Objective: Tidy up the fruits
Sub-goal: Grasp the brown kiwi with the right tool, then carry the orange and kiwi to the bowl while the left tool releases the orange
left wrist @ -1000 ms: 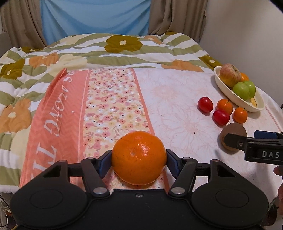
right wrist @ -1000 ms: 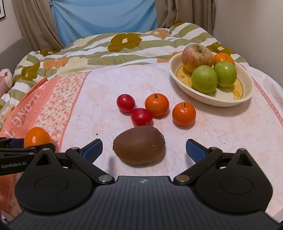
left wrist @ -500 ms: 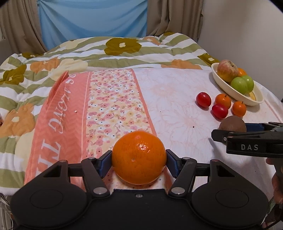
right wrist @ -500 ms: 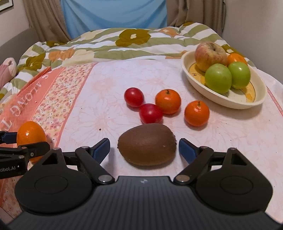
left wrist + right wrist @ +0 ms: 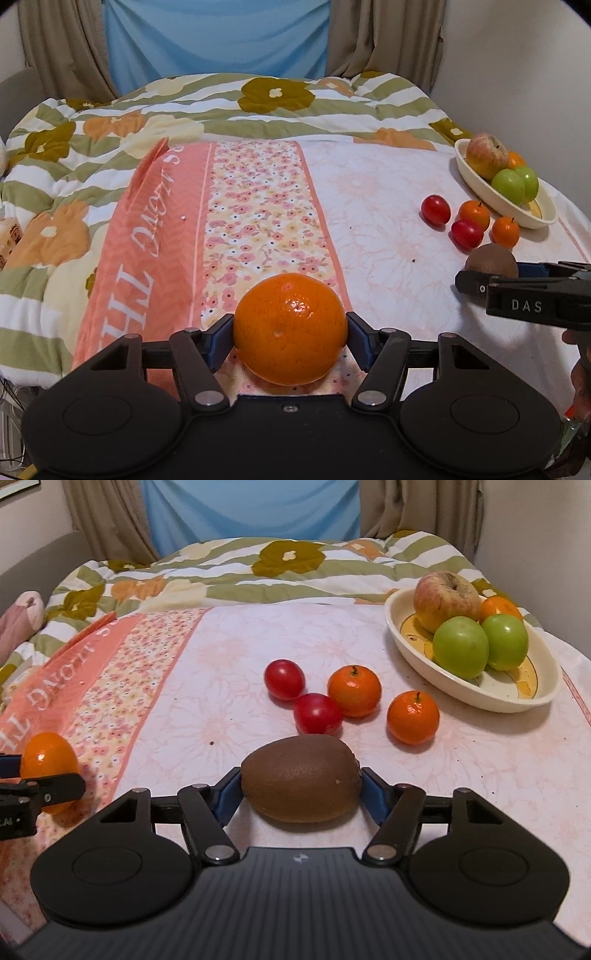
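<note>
My left gripper (image 5: 290,338) is shut on a large orange (image 5: 290,328), held just above the cloth at the near left; the orange also shows in the right wrist view (image 5: 48,771). My right gripper (image 5: 301,792) is shut on a brown kiwi (image 5: 301,778), which shows in the left wrist view (image 5: 490,260). Beyond the kiwi lie two red tomatoes (image 5: 284,678) (image 5: 317,714) and two small tangerines (image 5: 354,690) (image 5: 413,717). A cream oval bowl (image 5: 517,701) at the far right holds a reddish apple (image 5: 445,600), two green apples (image 5: 461,651) and a tangerine (image 5: 500,607).
The table is covered with a floral cloth with an orange lettered band (image 5: 147,240). A striped flowered quilt (image 5: 221,107) lies bunched at the back. A wall stands close on the right; curtains hang behind.
My right gripper's jaws closed from wide open onto the kiwi. My left gripper kept its hold on the orange and lifted slightly.
</note>
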A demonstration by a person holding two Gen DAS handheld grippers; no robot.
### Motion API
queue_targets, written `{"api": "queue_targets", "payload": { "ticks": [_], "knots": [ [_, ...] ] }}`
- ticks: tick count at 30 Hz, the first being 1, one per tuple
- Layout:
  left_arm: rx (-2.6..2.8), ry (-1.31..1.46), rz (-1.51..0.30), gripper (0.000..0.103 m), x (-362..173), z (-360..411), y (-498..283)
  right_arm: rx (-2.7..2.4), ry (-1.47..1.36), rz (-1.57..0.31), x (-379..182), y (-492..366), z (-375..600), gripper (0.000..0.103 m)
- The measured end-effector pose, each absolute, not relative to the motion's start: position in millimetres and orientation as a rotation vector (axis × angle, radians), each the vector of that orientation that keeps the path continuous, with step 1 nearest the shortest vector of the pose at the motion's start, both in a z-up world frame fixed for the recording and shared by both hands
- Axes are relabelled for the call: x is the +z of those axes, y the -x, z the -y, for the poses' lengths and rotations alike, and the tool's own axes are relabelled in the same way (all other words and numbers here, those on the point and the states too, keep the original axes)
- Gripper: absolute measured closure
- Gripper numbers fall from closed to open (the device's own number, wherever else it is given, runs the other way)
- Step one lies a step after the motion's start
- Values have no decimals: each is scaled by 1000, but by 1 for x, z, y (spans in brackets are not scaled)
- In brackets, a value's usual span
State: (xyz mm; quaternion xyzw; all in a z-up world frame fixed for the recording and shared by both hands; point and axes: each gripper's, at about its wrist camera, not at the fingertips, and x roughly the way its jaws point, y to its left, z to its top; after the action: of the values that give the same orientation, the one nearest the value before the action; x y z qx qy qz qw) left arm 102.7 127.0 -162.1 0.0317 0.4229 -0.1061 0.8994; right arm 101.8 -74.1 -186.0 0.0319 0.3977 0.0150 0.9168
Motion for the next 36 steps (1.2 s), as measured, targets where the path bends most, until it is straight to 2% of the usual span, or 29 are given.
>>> {"api": "queue_targets", "payload": {
  "ticks": [17, 27, 36],
  "knots": [
    [-196, -56, -772, 36, -85, -81, -89, 93, -95, -711, -100, -83, 126, 21],
    [-275, -62, -711, 36, -50, -4, -92, 65, -67, -665, -60, -75, 209, 21],
    [-352, -99, -693, 36, -47, 86, -112, 59, -47, -653, -52, -87, 286, 21]
  ]
}}
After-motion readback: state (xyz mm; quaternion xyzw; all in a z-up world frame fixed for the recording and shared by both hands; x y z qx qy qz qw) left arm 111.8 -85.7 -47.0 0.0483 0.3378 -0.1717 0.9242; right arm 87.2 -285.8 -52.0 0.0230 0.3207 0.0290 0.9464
